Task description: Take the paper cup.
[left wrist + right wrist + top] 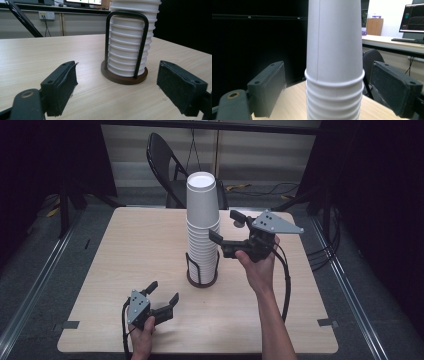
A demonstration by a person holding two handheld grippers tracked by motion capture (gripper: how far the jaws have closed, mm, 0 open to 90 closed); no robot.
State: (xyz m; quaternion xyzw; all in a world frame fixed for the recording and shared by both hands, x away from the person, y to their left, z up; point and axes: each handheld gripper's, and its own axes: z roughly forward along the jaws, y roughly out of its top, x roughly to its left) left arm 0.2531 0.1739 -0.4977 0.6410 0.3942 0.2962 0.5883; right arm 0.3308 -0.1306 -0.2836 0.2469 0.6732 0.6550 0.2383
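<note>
Even overhead light; dark, soft bkgd

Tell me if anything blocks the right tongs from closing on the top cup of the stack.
Nothing visible does. The right tongs are open with the top cup between the jaws, a clear gap on each side. The holder's wire loop sits lower down.

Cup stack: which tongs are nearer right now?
Right. The right tongs sit open beside the cup stack, level with its upper part; the left tongs are open, low, short of the holder.

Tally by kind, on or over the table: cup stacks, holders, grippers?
Stack of white paper cups: 1
Dark wire cup holder: 1
Grippers: 2, left gripper, right gripper
Total: 4
</note>
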